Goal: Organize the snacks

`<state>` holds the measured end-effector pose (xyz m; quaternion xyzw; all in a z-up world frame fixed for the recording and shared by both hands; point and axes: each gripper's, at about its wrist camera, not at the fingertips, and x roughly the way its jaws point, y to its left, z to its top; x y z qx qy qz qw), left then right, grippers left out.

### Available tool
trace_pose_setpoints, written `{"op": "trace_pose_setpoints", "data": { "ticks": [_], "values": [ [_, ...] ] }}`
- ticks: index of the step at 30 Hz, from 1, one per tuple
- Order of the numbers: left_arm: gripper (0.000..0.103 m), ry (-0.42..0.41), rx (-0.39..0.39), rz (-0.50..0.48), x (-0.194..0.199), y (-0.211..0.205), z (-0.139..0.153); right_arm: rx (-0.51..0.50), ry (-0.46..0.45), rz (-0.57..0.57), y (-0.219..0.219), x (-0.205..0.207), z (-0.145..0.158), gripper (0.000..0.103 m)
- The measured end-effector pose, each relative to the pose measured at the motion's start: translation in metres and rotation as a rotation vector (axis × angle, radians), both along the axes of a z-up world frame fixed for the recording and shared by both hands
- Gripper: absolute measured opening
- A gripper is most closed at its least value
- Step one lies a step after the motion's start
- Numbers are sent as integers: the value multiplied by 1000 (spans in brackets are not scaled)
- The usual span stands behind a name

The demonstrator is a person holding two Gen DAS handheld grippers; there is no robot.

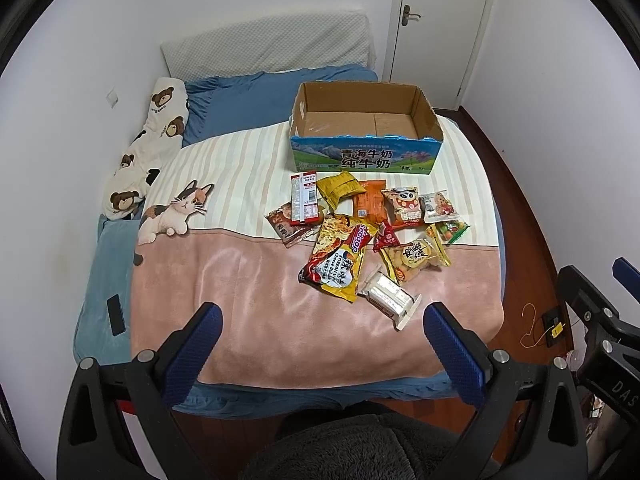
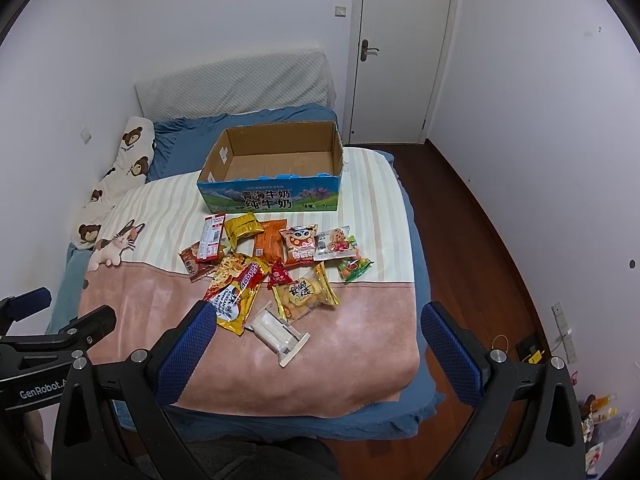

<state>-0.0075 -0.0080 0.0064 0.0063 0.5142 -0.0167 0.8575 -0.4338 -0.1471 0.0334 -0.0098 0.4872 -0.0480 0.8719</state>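
- Hovering above the foot of the bed [image 1: 104, 264], left gripper [image 1: 322, 328] has jaws wide apart, nothing between them.
- Right gripper [image 2: 318, 326] same: jaws spread, empty, held over the bed's near end.
- Snack pile [image 1: 368, 228] lies ahead of both grippers on the blanket [image 1: 256, 320], well apart from the fingertips; nearest item is a white wrapped pack [image 1: 390, 298], just beyond the left gripper's right finger.
- In the right wrist view the white wrapped pack [image 2: 278, 332] sits between the two fingers' lines, slightly forward of them.
- Yellow-red noodle bag [image 1: 340, 258] overlaps neighbours at the pile's middle; yellow biscuit bag [image 1: 414, 258] to its right, green candy pack [image 1: 452, 232] at the right edge.
- Back row: red-white box [image 1: 304, 198], olive-yellow pouch [image 1: 340, 188], orange pack [image 1: 370, 200], panda pack [image 1: 404, 206].
- Cardboard box [image 1: 366, 162] stands open and empty behind the pile, blue printed front, close to the back row.
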Motion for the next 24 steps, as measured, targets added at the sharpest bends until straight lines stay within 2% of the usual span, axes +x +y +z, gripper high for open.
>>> {"op": "trace_pose_setpoints", "data": {
  "ticks": [17,24],
  "values": [
    [103,-4,1,1,0,-2,5,13,-1,8,-3,2,0,103],
    [103,13,-3,2,7,-1,-3,29,23,-1,-11,9,-11,103]
  ]
}}
